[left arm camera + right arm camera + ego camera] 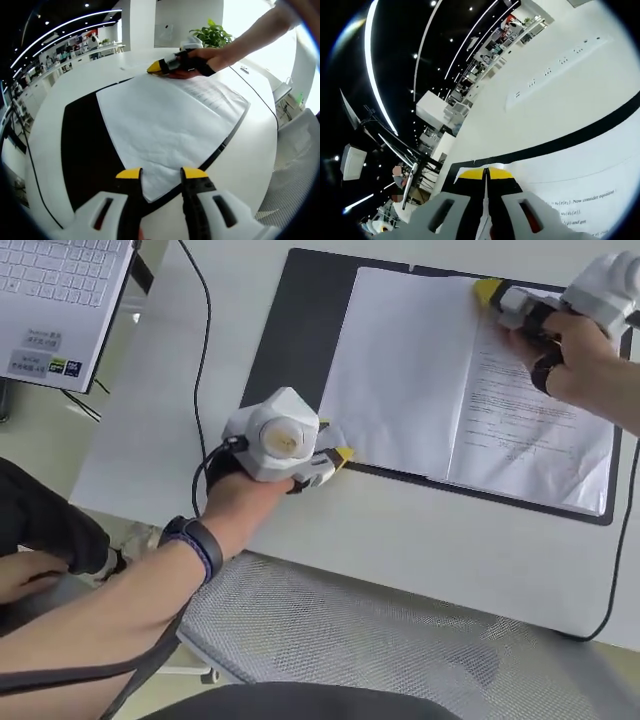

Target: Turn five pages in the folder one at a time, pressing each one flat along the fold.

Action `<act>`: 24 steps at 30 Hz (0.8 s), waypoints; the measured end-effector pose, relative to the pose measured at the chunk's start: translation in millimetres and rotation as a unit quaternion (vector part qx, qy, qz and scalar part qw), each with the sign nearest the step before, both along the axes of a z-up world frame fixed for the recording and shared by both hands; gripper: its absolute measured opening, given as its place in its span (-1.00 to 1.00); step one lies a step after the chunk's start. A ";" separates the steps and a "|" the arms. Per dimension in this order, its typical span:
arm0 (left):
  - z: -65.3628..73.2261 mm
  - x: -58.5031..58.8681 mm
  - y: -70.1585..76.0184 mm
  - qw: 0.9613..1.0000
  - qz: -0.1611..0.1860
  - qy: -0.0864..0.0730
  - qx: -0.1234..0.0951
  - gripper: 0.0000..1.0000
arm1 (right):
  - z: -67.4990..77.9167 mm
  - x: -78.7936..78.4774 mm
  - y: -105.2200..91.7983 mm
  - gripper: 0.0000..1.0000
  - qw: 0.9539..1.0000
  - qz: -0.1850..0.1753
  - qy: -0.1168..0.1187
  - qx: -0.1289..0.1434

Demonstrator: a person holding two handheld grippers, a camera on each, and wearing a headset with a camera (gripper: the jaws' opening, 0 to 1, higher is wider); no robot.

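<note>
A black folder lies open on the white table. Its left page is blank and its right page carries printed text. My left gripper sits at the near-left corner of the blank page. In its own view the gripper stands open, with the page corner under the gap. My right gripper rests at the top of the fold, and in its own view its yellow tips are shut against the paper. In the left gripper view, the right gripper is at the far edge of the pages.
A laptop sits at the table's far left, with a black cable running past the folder. Another cable hangs at the right edge. A mesh chair is below the table's near edge. A plant stands beyond the table.
</note>
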State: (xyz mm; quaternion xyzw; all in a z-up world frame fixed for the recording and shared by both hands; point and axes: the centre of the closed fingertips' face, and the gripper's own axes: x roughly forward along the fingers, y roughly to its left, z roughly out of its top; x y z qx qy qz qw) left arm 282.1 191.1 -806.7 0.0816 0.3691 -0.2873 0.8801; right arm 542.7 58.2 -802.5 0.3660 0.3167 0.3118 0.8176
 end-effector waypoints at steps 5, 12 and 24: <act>-0.4 0.3 -0.3 1.000 -0.001 0.001 0.001 -0.43 | -0.9 14.2 -3.6 -1.00 0.999 -0.030 0.004 0.011; -0.8 1.0 -0.2 1.000 -0.002 0.001 0.001 -0.43 | 0.3 12.1 -0.8 -1.00 1.000 -0.023 -0.003 0.006; -1.6 2.9 2.2 1.000 -0.006 0.005 -0.001 -0.46 | 2.9 -37.9 11.3 -1.00 0.997 0.069 -0.018 0.018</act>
